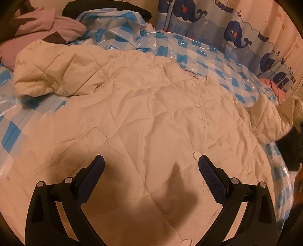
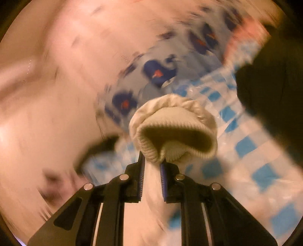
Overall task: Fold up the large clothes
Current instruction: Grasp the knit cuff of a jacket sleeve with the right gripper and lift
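Jacket first: the cream quilted padded jacket [image 1: 144, 106] lies spread front-up across a blue-and-white checked plastic sheet [image 1: 214, 62], filling most of my left wrist view, its row of round white snap buttons [image 1: 197, 104] running from about 1 o'clock down toward 6 o'clock. One sleeve is bunched at 10 o'clock; the other trails off toward 3 o'clock, where it blurs. My left gripper [image 1: 151, 164] hangs over the lower front panel with its fingers [image 1: 212, 179] spread wide and nothing between them, casting a dark shadow on the fabric.

In the right wrist view my right gripper [image 2: 152, 166] has its fingers clenched on the jacket's ribbed cream knit cuff [image 2: 174, 128]; the cuff bulges out past the fingertips toward 12 o'clock with its opening facing the camera, and pale sleeve cloth runs back between the fingers toward 6 o'clock. Everything around it is smeared (heavy blur), so I can only make out checked sheet at 4 o'clock and a whale-printed blue and white fabric [image 2: 157, 72] at 12 o'clock.

That same whale print stands along the back at 1 to 2 o'clock in the left view. A pink crumpled garment [image 1: 49, 28] lies at 10 to 11 o'clock, with a black item [image 1: 106, 7] just behind it at 11 o'clock.
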Available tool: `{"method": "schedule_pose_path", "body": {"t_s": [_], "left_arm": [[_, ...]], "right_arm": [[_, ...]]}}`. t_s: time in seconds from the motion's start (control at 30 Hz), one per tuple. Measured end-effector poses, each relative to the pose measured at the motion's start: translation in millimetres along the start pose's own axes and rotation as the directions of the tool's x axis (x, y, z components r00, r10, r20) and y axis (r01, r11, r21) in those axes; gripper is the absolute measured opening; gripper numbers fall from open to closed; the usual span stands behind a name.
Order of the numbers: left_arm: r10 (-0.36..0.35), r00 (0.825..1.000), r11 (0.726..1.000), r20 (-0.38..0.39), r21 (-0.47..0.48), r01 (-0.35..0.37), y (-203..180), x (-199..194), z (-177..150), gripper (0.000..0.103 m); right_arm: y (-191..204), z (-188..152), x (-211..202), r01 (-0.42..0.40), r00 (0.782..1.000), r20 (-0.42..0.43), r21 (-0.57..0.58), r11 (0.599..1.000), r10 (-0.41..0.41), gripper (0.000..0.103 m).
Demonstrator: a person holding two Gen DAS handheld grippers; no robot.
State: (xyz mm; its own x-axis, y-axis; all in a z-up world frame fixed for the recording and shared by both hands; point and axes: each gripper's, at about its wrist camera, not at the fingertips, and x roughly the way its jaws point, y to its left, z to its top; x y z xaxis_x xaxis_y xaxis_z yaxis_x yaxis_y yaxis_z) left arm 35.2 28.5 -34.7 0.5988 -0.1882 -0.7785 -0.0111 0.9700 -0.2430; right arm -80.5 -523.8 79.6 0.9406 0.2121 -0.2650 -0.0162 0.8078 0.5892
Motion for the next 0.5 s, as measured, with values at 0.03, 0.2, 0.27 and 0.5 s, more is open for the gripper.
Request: {"method": "schedule_pose_path", "body": {"t_s": [0.03, 0.2, 0.27, 0.5], "left_arm": [[-0.002, 1.000, 1.000, -0.001, -0.001, 0.002, -0.1, 0.1, -0.1, 0.096], [-0.004, 1.000, 1.000, -0.007, 0.004, 0.004, -3.4, 1.9, -1.0, 0.096], [-0.003, 1.000, 1.000, -0.007, 0.007, 0.003, -3.4, 2.6, -1.2, 0.096], [0.002, 1.000, 1.000, -0.020, -0.013, -0.002, 1.6, 7.8, -1.6, 0.096]], "right_arm": [[14.6, -10.5, -10.3, 0.027, 0.999, -0.023, -0.071, 0.997, -0.029, 0.015], [-7.5, -77.0, -43.8, 0.202, 0.951, -0.226, -0.065, 0.977, -0.211, 0.016], [-65.6, -109.1, -52.0, 0.254, 0.918, -0.354, 0.187, 0.949, -0.176, 0.030], [-121.7, -135.3, -96.2, -0.043, 0.988, -0.067, 0.743, 0.668, 0.139, 0.087]]}}
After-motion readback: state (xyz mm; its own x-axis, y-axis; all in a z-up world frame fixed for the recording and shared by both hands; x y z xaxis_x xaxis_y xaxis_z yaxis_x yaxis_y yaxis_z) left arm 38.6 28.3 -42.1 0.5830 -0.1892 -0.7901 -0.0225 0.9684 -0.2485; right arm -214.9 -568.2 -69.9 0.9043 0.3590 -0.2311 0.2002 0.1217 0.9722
